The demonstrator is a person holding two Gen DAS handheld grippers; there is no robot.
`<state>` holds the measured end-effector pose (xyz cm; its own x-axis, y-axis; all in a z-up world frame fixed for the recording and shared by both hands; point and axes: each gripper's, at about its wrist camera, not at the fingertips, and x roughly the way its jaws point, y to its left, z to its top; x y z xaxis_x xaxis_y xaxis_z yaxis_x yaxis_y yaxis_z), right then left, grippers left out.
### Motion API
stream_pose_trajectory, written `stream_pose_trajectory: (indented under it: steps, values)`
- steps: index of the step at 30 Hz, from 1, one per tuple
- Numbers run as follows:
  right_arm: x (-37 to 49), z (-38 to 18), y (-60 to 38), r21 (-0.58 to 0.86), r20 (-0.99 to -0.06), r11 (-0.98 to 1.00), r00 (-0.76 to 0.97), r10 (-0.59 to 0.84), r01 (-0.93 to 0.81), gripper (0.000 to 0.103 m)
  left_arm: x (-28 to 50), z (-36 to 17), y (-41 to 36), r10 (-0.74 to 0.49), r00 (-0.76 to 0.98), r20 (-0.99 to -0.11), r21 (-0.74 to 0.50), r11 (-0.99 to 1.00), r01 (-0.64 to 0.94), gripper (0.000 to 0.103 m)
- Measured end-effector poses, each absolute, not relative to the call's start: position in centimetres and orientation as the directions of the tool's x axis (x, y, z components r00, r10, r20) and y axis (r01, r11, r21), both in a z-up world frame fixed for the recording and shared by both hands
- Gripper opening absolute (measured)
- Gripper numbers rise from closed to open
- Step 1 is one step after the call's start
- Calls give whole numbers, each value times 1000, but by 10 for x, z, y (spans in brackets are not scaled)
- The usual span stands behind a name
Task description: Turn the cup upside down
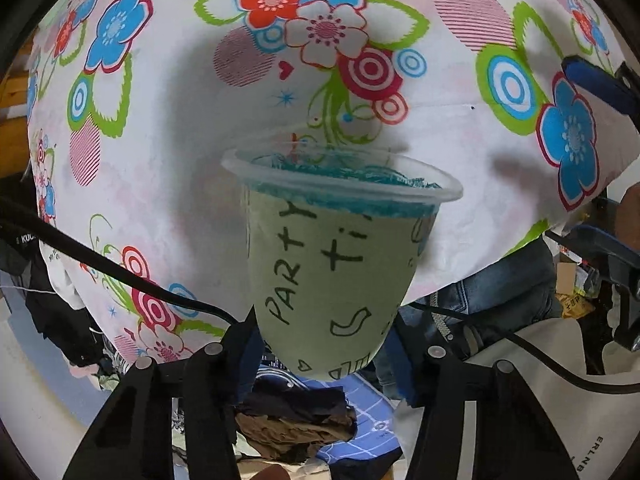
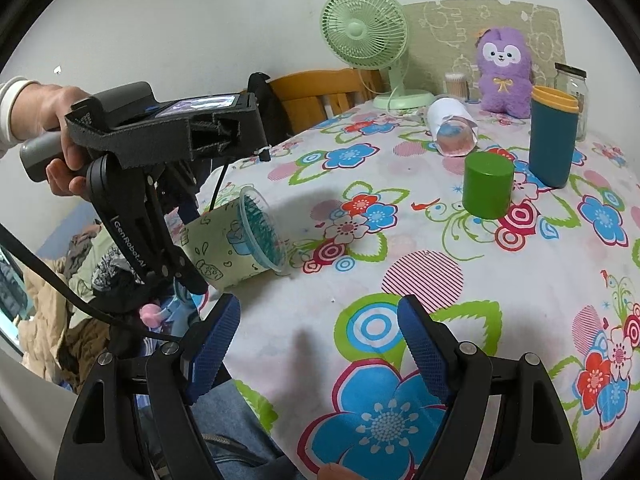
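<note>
A pale green cup (image 1: 324, 264) with "PARTY" written on it and a clear rim fills the middle of the left wrist view. My left gripper (image 1: 326, 344) is shut on its base and holds it above the floral tablecloth (image 1: 168, 128). In the right wrist view the same cup (image 2: 236, 236) is tilted on its side, its mouth facing right, held by the left gripper (image 2: 188, 268) over the table's left edge. Teal shreds show inside the cup. My right gripper (image 2: 318, 344) is open and empty, low over the near part of the table.
A green cylinder (image 2: 488, 186), a teal tumbler (image 2: 554, 136), a tipped clear cup (image 2: 454, 130), a glass jar (image 2: 574, 88), a purple plush toy (image 2: 504, 72) and a green fan (image 2: 366, 32) stand at the back right. A wooden chair (image 2: 320, 92) stands behind the table. Clothes lie on the floor at left.
</note>
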<state>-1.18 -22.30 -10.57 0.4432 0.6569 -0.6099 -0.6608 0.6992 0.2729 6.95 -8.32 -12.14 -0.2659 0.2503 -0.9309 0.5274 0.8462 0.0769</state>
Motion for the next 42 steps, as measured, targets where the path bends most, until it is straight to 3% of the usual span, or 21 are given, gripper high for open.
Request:
stream_pose_trajectory:
  steps: [5, 14, 21, 28, 37, 39, 42]
  values:
    - [-11, -106, -223, 277, -602, 691, 440, 666, -667, 83, 76, -118, -88, 336, -299, -893, 122, 821, 558, 55]
    - [-14, -110, -225, 297, -570, 678, 445, 690, -672, 83, 92, -106, -131, 611, -246, -753, 307, 656, 689, 55]
    - [-14, -119, -244, 332, -562, 691, 453, 691, -642, 83, 95, -106, -165, 672, -208, -710, 326, 577, 749, 55]
    - [-18, -123, -253, 368, -520, 680, 465, 716, -635, 83, 92, -118, -174, 836, -189, -515, 384, 422, 821, 55]
    - [-30, -130, -254, 363, -510, 679, 474, 718, -637, 83, 71, -158, -201, 932, -131, -338, 320, 245, 915, 56]
    - [-32, -129, -255, 360, -504, 682, 482, 716, -637, 83, 69, -160, -204, 938, -136, -319, 307, 238, 922, 61]
    - [-33, -129, -256, 352, -499, 682, 488, 716, -641, 83, 69, -160, -209, 937, -128, -324, 304, 231, 924, 85]
